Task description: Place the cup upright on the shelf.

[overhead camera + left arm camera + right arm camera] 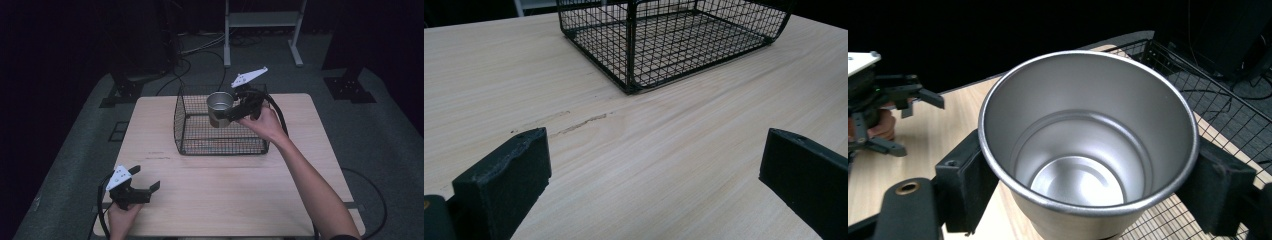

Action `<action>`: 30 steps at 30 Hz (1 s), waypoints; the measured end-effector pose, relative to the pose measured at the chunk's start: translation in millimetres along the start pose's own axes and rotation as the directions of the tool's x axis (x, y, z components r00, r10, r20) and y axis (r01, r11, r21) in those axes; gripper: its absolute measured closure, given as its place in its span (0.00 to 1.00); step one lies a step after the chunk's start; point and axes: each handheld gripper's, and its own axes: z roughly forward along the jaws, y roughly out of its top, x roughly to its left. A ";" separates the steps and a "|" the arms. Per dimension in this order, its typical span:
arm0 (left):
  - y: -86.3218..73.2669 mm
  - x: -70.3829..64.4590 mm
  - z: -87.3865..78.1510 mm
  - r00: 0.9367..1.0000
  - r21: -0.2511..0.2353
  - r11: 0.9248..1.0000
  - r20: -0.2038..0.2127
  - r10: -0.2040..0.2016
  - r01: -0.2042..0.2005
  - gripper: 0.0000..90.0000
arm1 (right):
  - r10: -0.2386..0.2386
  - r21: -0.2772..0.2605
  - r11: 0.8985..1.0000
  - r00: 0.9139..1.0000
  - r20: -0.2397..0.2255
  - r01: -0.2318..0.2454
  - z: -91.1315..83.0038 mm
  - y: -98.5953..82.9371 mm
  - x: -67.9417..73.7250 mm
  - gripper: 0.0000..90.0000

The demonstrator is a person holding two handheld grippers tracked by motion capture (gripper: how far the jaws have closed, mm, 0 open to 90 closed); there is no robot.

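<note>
The wooden surface (220, 190) stands on a grey floor (395, 135), with a white metal frame (262, 22) at 12 o'clock behind it. In the high view a black wire basket (200, 142) sits at the surface's far middle, approx. 12 o'clock from the person. The left gripper view shows the same basket (674, 45) from low and near, w/ a thin dark scratch (579, 124) on the wood in front of its corner; the high view gives this mark only faintly.

The right hand (265, 122) holds the right claw (225, 114) above the basket's far part, at about 1 o'clock. Its jaws are closed on a steel cup (219, 107), which is upright, mouth up, lifted over the basket and not touching the mesh as far as I can tell. The right gripper view looks down into the cup (1088, 150): inside is bare metal, and one black jaw presses on each side of the wall just under the rim, so the right claw (1088, 195) grips it across the middle. Basket mesh (1228, 120) shows behind and under the cup there.

The left hand (122, 215) is at 7 o'clock, near the surface's front edge, well apart from the basket. The left claw (146, 180) is spread wide w/ nothing between; in the left gripper view the left claw (654, 170) shows only bare wood between both jaws.
</note>
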 end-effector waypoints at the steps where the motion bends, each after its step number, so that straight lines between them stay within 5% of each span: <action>1: 0.0 0.1 0.0 1.000 0.000 1.000 0.000 0.000 0.000 0.00 | 0.002 -0.001 1.000 1.000 0.001 -0.002 1.8 0.5 -1.7 0.20; 13: 0.2 0.3 0.9 1.000 0.003 1.000 0.000 0.009 -0.009 0.00 | 0.017 0.000 1.000 1.000 0.018 -0.017 25.4 9.0 -15.3 0.20; 30: 1.2 -1.0 -0.7 1.000 0.010 1.000 -0.001 0.014 -0.014 0.00 | 0.065 0.047 0.997 0.998 0.017 -0.066 58.5 -7.1 -36.2 0.20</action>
